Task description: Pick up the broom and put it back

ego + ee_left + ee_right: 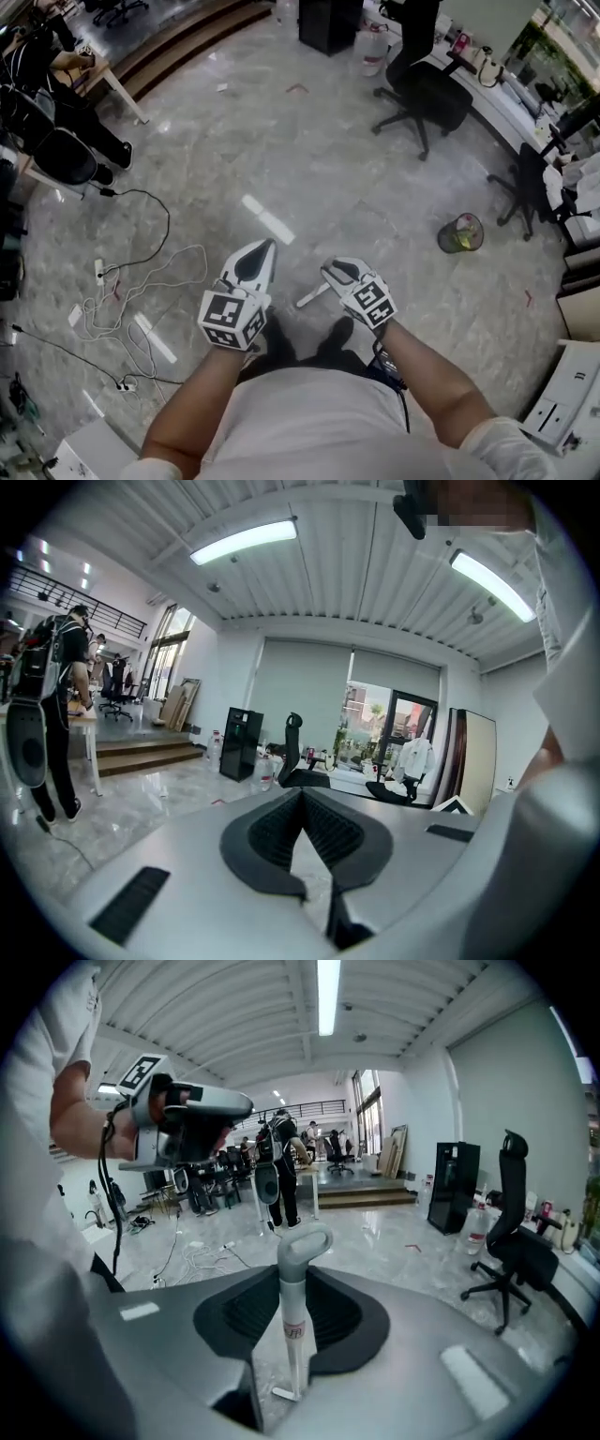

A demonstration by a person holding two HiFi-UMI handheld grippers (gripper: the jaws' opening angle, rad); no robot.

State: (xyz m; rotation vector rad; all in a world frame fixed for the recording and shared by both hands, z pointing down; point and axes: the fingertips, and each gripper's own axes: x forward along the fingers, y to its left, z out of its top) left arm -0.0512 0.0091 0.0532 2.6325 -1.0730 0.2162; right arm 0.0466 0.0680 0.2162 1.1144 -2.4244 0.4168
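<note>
The right hand-held gripper (298, 1279) clamps the broom (293, 1309) by its white handle, with the looped end rising past the jaw tips. The left hand-held gripper (302, 797) is closed on nothing, near it.

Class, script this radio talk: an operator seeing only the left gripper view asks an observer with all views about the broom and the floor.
Operator: My left gripper is shut and empty. Where is the broom?
Observer: The right gripper is shut on its white shaft, grey loop above the jaws.
Operator: Anything on the floor?
Observer: A bin stands off to the right gripper's right in the head view.
</note>
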